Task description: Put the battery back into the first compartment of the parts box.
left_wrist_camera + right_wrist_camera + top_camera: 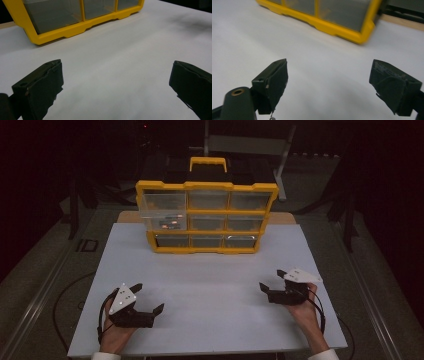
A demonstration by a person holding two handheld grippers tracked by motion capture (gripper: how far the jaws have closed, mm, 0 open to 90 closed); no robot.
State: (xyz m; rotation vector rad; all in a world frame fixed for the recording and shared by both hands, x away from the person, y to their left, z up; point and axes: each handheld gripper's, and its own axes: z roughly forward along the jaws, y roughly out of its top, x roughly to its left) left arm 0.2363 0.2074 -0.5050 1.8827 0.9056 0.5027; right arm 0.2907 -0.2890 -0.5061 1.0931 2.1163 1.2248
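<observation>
A white desk [210, 285] carries a yellow organizer [206, 216], a cabinet with a carry handle on top and three rows of three clear drawers, standing upright at the far side of the desk, facing the person. Its upper left drawer [162, 205] sticks out further than the others. Near the front edge, a person holds a black two-jaw gripper in each hand. The left gripper [148, 298] sits at the near left of the desk, its jaws spread wide with nothing between them. In the left gripper view, the left gripper [116, 82] shows both jaws far apart over bare white surface, with the organizer's bottom left corner [35, 38] well ahead. The right gripper [272, 280] sits at the near right, also spread wide and holding nothing. In the right gripper view, the right gripper [328, 80] shows the same broad gap over bare surface, with the organizer's bottom right corner [363, 37] well ahead. Both grippers sit low by the desk; whether they touch it cannot be told. They are well apart from each other and from the organizer.
</observation>
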